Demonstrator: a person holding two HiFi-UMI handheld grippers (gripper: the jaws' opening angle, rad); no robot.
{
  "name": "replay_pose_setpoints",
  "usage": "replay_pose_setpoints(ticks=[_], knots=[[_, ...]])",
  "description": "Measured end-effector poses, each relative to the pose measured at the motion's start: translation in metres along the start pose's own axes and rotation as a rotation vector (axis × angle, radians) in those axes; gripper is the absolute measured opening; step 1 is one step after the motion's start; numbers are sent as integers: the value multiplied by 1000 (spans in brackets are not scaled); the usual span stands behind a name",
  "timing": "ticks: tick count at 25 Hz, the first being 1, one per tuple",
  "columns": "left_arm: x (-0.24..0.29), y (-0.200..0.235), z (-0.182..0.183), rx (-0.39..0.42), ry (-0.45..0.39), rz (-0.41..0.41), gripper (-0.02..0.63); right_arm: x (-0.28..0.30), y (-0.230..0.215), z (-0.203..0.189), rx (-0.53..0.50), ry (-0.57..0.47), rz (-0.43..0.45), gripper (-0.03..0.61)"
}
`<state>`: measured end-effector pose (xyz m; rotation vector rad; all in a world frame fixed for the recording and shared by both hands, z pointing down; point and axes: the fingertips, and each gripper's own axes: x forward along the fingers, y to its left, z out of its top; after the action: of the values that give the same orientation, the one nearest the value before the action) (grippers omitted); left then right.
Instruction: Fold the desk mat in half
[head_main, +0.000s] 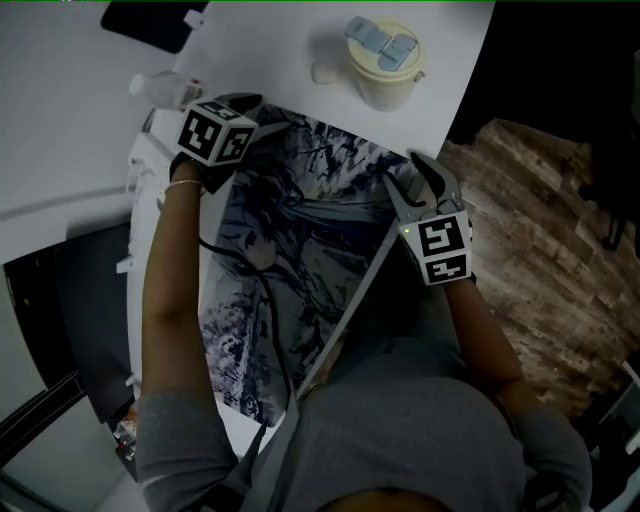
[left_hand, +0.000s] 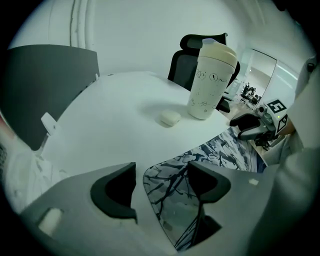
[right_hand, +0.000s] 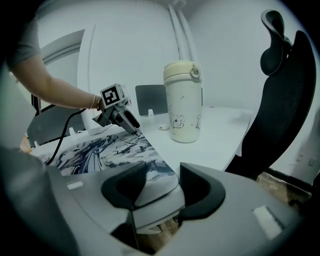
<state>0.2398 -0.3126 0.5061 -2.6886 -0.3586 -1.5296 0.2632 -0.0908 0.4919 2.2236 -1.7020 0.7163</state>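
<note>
While it lies flat and unfolded on the white desk, the desk mat runs its long axis from the person's body out toward the far side of the desk, with its far short edge spanning the gap between the two grippers. It is a thin, smooth rectangular sheet with rounded corners, printed all over with a drawn figure and branching lines in dark blue, grey and white. Its right long edge lies close along the desk's edge, beyond which a wooden plank floor shows. The left gripper stands at the far left corner with its jaws spread wide; in the left gripper view that rounded corner lies on the desk between the dark pads, which do not press on it. The right gripper stands at the far right corner, jaws likewise apart, and in the right gripper view the corner of the mat lies between them, unclamped. A thin black cable trails across the printed surface. Past the far edge stands a cream cylindrical tumbler with a flip lid and small doodles on its wall, upright, with a small white rounded case just beside it. A black office chair stands by the desk.
</note>
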Motion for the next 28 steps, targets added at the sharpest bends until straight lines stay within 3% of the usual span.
replay_pose_setpoints(ticks=[12,19,25,28], knots=[[-1,-16,-1,24,23,-17,204,1,-4,-1,10,10,-6,139],[0,-28,0,30,0,-11,113,1,-1,2,-4,16,36,34],[-3,-37,1,167,5,60,64,-2,0,2,107,11,90,28],[-8,-37,1,172,-19,79,63,-8,5,13,110,-16,115,28]])
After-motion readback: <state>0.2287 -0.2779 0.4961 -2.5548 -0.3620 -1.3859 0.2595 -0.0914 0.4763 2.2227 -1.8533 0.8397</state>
